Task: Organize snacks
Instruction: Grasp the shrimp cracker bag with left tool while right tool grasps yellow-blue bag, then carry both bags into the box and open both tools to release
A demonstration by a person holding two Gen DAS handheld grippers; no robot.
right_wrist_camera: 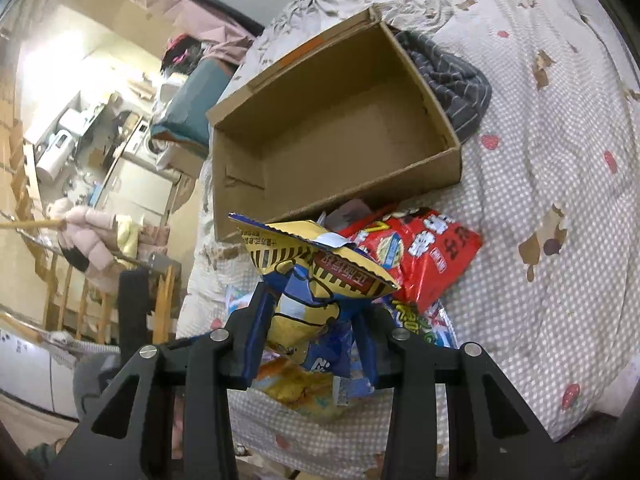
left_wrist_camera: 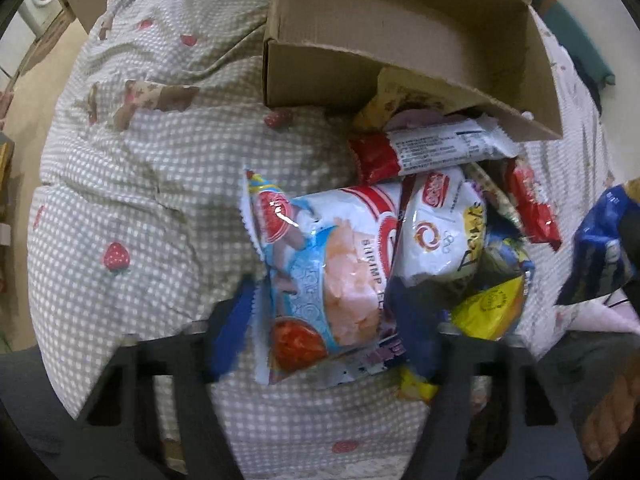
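Jaws of right gripper (right_wrist_camera: 308, 320) pinching a yellow-blue snack bag (right_wrist_camera: 316, 280), lifted above the pile near the box. Left gripper (left_wrist_camera: 320, 320) jaws spread either side of the shrimp chips bag (left_wrist_camera: 324, 280), contact unclear from blur. Bed (left_wrist_camera: 120, 180) with checked strawberry cover carries everything. Open cardboard box (right_wrist_camera: 340, 128) sits empty, snack pile just beside its front wall. Red packet (right_wrist_camera: 432, 252) in the pile.
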